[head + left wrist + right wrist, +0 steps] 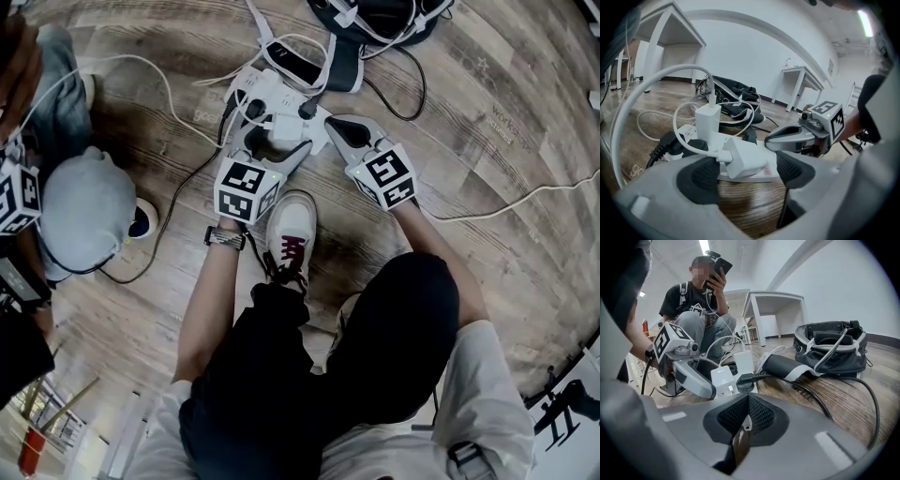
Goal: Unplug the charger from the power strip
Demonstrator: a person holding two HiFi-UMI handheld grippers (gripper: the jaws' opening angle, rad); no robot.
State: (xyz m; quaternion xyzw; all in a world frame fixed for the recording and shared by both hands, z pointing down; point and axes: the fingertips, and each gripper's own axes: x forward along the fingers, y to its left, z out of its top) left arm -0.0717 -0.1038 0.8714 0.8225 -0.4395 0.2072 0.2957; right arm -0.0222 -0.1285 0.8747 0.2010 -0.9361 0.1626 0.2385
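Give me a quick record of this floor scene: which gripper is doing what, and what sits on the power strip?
Setting: wooden floor
Left gripper: open, a pad on either side of the white charger, not pressing it
White charger: lies tilted on the power strip; can't tell if its prongs are out
Right gripper: jaws together, tip beside the strip
Also on the strip: upright charger, black plug
Nearby: black bag, a second person holding a phone
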